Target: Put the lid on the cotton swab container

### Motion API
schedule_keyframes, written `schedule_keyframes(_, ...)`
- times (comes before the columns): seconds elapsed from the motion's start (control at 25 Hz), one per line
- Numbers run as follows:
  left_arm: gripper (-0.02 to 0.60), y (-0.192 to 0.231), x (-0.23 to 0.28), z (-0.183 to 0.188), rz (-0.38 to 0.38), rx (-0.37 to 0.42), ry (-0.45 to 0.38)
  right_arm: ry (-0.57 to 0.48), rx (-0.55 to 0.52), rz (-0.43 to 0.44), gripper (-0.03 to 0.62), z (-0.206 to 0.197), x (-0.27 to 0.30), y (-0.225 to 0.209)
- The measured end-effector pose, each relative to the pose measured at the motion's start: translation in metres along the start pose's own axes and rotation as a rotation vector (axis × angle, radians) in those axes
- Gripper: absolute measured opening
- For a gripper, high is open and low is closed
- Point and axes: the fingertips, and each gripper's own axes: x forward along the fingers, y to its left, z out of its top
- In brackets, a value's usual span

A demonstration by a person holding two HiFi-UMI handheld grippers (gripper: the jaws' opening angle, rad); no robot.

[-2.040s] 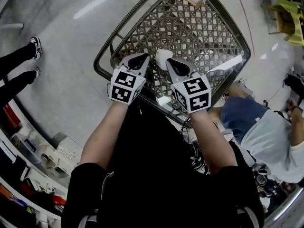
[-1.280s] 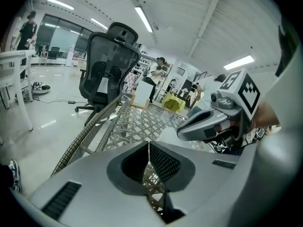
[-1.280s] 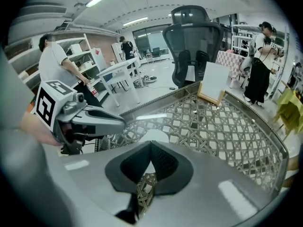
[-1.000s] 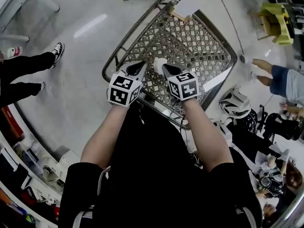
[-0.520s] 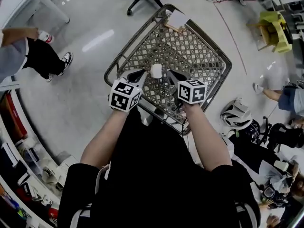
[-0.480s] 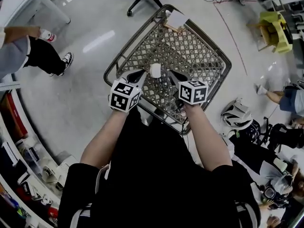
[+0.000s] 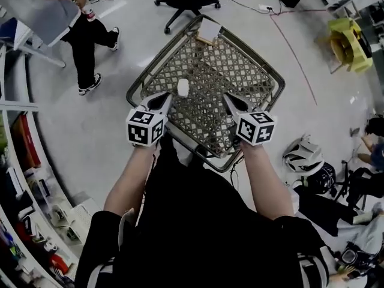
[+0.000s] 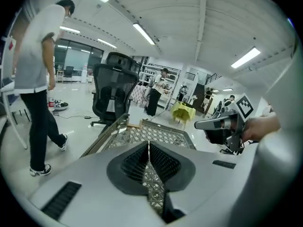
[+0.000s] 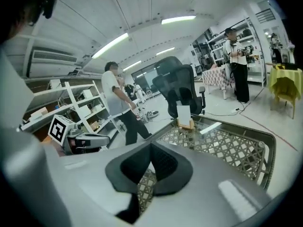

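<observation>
both grippers hover over the woven counter [image 7: 240, 71], jaws pressed together on nothing. the white cotton swab container [image 7: 182, 87] stands between them, just right of the left gripper [image 7: 163, 98] and farther from the right gripper [image 7: 229, 99]; its lid is too small to make out.

Your room is evenly bright: ceiling light strips [image 8: 143, 33] above the woven tabletop [image 7: 240, 71] wash everything and leave only soft shadows. The glossy floor [image 7: 72, 125] beside the tabletop throws back pale glare (a streak lies on the tabletop's glass too). Both gripper views bend hard, with corners going black.
</observation>
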Motion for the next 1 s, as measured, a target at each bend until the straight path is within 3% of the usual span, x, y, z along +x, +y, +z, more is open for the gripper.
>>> schedule_keyframes(0.16, 0.015, -0.015, -0.016, 0.013, 0.05, 0.005, -0.039, -0.098, 0.051, 0.043, 0.009, 0.022, -0.029, -0.007)
schedule_keyframes(0.4, 0.015, -0.036, -0.045, 0.037, 0.106, 0.007, -0.104, -0.168, -0.019, 0.092, 0.009, 0.053, -0.067, 0.0)
schedule_keyframes(0.76, 0.015, -0.056, -0.082, 0.072, 0.09, 0.049, -0.176, -0.263, -0.087, 0.088, 0.009, 0.091, -0.11, 0.009)
schedule_keyframes(1.0, 0.015, -0.045, -0.105, 0.097, 0.091, 0.145, -0.188, -0.319, -0.105, 0.093, 0.009, 0.112, -0.118, 0.029)
